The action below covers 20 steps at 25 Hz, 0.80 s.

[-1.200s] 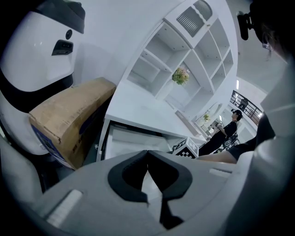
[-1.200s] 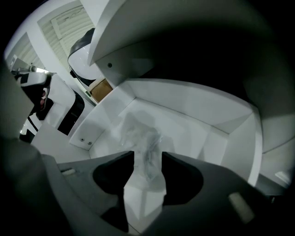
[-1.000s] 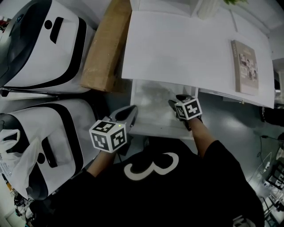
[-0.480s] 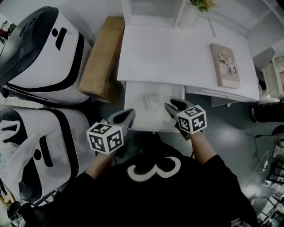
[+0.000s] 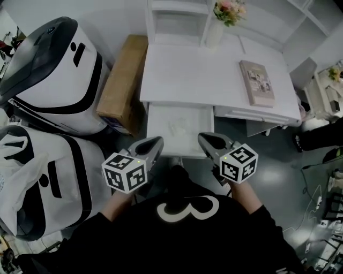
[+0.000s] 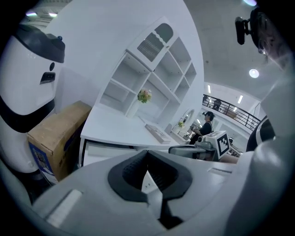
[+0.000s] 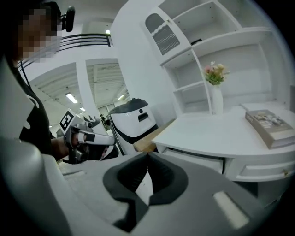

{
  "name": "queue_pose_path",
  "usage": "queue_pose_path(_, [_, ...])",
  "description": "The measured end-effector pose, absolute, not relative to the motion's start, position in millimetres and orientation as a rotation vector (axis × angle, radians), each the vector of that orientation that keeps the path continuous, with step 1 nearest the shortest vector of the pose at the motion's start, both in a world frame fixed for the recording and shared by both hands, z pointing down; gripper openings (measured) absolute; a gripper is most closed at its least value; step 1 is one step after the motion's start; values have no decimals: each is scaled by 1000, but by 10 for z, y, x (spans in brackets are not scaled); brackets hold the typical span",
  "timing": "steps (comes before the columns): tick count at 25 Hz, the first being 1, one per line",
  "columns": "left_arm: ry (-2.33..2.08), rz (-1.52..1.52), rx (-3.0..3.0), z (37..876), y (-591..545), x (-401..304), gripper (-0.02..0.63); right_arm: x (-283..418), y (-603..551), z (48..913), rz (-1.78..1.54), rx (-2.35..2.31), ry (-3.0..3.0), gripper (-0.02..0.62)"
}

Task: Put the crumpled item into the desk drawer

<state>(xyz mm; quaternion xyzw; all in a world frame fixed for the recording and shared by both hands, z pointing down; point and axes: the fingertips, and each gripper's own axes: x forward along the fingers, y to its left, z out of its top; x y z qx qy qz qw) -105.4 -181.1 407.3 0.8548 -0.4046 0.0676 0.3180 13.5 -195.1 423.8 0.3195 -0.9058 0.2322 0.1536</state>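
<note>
Desk drawer (image 5: pixel 197 122) was pulled open under the front edge of the white desk (image 5: pixel 187 75). The crumpled item (image 5: pixel 176 127) lay inside it on the drawer floor, left of centre, pale and faint against the white, touching neither gripper. The left gripper (image 5: pixel 159 141) was held over the drawer's front left corner with its jaws closed tip to tip and nothing between them; the left gripper view showed the pads meeting. The right gripper (image 5: pixel 202 138) was at the drawer's front right, its jaws also closed on nothing, pads together in the right gripper view. Both grippers pointed toward the desk and sat well apart from each other, with the drawer front between them. Each carried its marker cube close to the person's hands. On the desktop a book (image 5: pixel 256 83) lay flat toward the right side. A white vase (image 5: pixel 215 33) with flowers (image 5: pixel 229 10) stood at the back by the shelf unit (image 5: pixel 174 16). A cardboard box (image 5: pixel 122 83) stood just beside the desk's left side. Two white-and-black machines (image 5: pixel 53 69) were left of the box, and a plastic bag (image 5: pixel 16 176) was at the far left.
</note>
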Motion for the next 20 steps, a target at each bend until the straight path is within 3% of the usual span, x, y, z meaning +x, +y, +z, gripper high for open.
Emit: queue_pose_path(20, [-1020, 190, 2373, 3775, -1251, -847, 9, 84, -1295, 3829, 570, 970, -2756, 3])
